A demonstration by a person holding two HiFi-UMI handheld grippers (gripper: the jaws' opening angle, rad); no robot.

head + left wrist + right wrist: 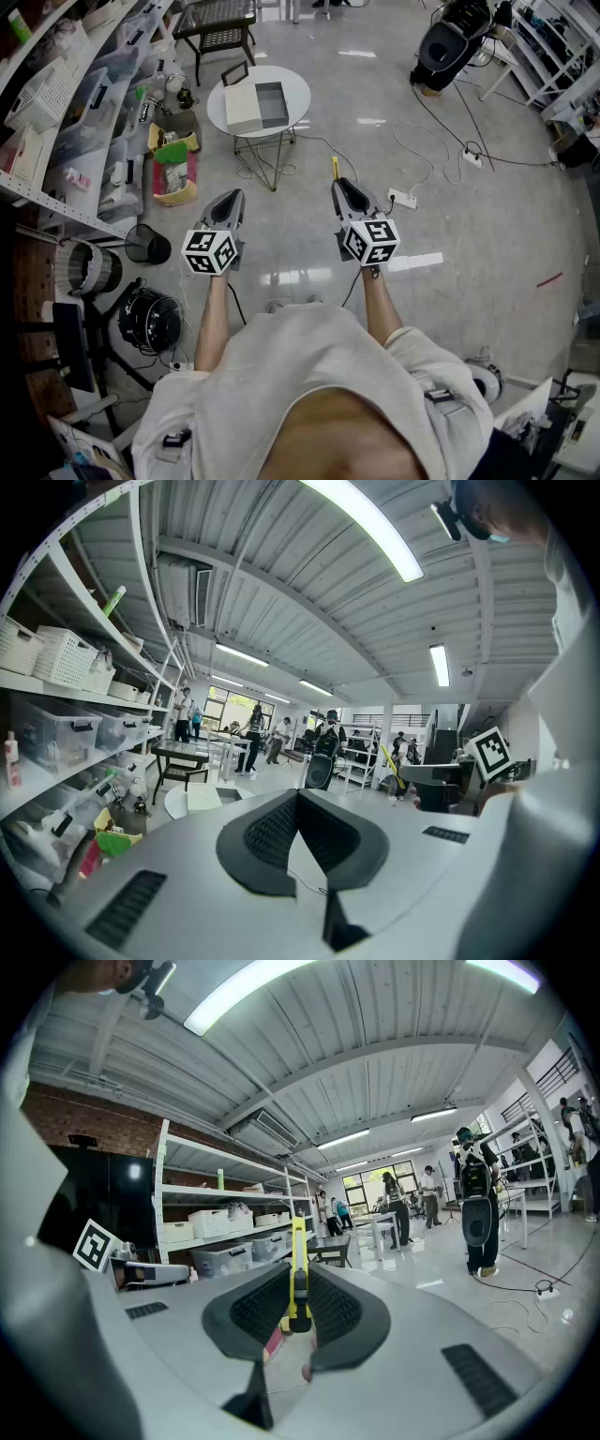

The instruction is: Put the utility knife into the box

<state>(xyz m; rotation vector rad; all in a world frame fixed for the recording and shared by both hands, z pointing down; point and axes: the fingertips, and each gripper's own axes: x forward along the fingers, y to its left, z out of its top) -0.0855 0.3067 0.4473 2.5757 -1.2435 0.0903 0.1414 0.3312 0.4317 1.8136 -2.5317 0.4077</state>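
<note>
Head view first: the person stands on a glossy floor [469, 234] with both arms stretched forward, a gripper in each hand. The right gripper [339, 184] has the utility knife [335, 168], a slim yellow tool, poking out past its jaw tips towards the far side of the room. Switch to the right gripper view and it is plain: the right gripper [298, 1277] is clamped on the utility knife [297, 1241], which stands upright between the two ribbed pads [330, 1309], its dark lower end seated in the grip and the yellow body rising above the jaws.

Over to the left gripper [234, 195], held level beside the right one and apart from it. In the left gripper view its jaws meet at the tips, and the left gripper [298, 797] has nothing between them.

And the target: the box [257, 105] sits on a small round white table [298, 80] well ahead of both grippers, slightly to the left of the knife's line. It lies open, pale lid to the left, grey inside to the right. The knife is in the air, well short of that table. Shelving [56, 94] packed with bins runs down the left side, and a white power strip [403, 199] lies on the floor near the right gripper.
</note>
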